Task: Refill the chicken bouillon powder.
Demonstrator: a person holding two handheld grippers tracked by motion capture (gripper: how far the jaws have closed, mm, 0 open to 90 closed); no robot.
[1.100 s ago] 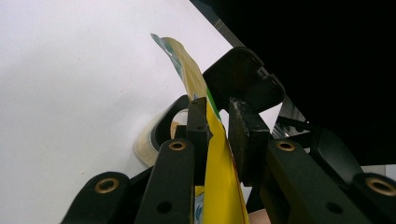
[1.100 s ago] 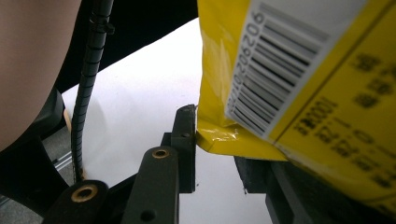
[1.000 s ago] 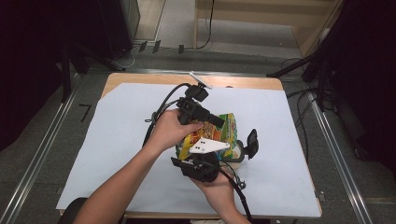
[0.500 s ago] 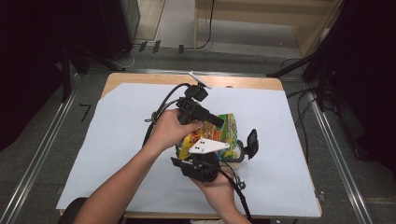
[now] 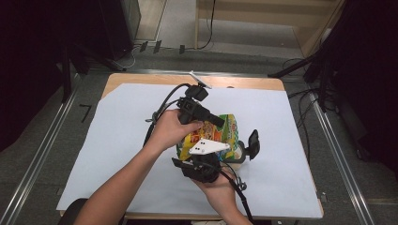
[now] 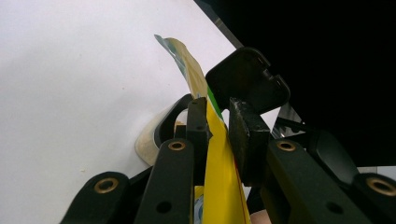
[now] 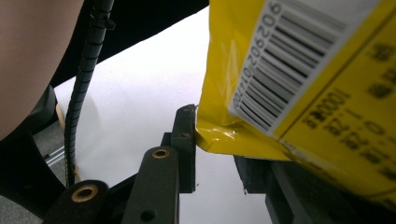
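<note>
The yellow snack bag (image 5: 213, 133) is held above the table (image 5: 117, 140) near centre, clamped by jaws of left gripper (image 5: 211, 119) and right gripper (image 5: 220, 152). It's judged light, crinkly & slippery; best gripped at sealed edges, w/ contents prob. fragile.

My high view sits above the near edge of the counter (image 5: 117, 140), facing toward twelve o'clock and down. My left gripper view rides close behind its jaws, edge-on to the yellow snack bag (image 6: 219, 163). My right gripper view looks up from beneath that bag (image 7: 299, 84). All three share it.
</note>
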